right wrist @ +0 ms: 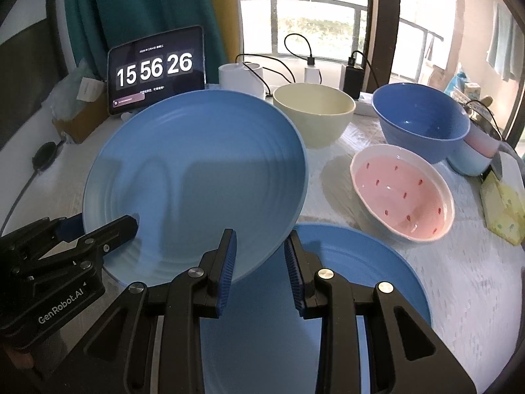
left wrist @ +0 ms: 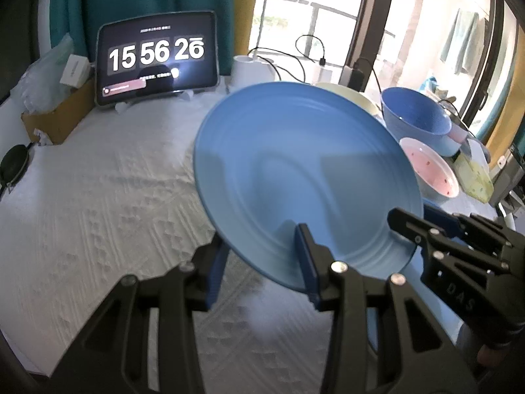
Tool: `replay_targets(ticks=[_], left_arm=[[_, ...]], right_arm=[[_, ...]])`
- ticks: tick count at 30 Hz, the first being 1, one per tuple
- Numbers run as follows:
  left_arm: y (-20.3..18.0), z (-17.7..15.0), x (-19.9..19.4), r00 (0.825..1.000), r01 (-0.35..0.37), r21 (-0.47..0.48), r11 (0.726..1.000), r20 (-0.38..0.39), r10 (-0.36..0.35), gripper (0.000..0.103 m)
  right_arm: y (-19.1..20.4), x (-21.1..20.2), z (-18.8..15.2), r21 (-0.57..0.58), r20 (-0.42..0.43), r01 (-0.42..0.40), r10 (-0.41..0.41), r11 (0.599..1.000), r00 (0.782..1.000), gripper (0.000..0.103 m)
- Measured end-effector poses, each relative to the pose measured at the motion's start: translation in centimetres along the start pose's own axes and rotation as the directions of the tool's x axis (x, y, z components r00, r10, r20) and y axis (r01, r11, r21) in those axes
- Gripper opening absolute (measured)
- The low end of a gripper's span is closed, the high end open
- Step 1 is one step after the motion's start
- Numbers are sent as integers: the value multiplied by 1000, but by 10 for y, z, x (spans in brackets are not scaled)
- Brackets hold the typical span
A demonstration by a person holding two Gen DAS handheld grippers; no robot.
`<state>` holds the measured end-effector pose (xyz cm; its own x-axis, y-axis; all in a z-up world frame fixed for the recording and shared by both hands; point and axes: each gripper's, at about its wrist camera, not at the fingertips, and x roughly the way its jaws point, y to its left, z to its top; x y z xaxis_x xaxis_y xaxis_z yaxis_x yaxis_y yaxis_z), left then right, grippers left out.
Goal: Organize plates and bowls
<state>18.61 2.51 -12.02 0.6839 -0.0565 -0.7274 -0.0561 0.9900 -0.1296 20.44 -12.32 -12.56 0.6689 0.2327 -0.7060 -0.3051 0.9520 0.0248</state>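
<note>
While lifted, tilted, over the second plate on the cloth:
Blue plate: rigid, smooth, slippery, likely breakable.
Left gripper: pinching near rim.
Right gripper: pinching opposite rim.
Hold: rim edges, both sides.

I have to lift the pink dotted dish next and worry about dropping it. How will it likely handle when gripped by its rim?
The pink dotted dish looks glazed and glossy, so probably slippery and breakable. Its wavy, flared white rim may seat unevenly between flat pads. It is shallow and sits tilted, so it could rock or tip if pushed at one edge.
</note>
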Motion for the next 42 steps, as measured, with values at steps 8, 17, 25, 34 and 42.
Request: replay_targets(ticks=[8, 17, 25, 34, 42], left_arm=[[-12, -8, -6, 1000, 7, 22, 1000, -4, -7, 42], [-26, -16, -12, 1000, 17, 50, 999, -8, -17, 42], [-39, -23, -21, 1000, 28, 72, 997, -10, -27, 42], [-54, -34, -28, 999, 50, 101, 994, -21, -48, 42], [-69, -43, -34, 997, 70, 131, 989, -30, -67, 42]], right_arm=[[-7, -9, -10, 17, 4, 5, -5, 1000, 1000, 32], [-17, -20, -22, 41, 7, 12, -12, 999, 1000, 32], [-26, -31, -32, 61, 12, 15, -15, 998, 1000, 32], [-37, -45, -47, 87, 14, 26, -27, 996, 1000, 32], [-46, -56, -61, 117, 12, 38, -39, 992, 999, 32]])
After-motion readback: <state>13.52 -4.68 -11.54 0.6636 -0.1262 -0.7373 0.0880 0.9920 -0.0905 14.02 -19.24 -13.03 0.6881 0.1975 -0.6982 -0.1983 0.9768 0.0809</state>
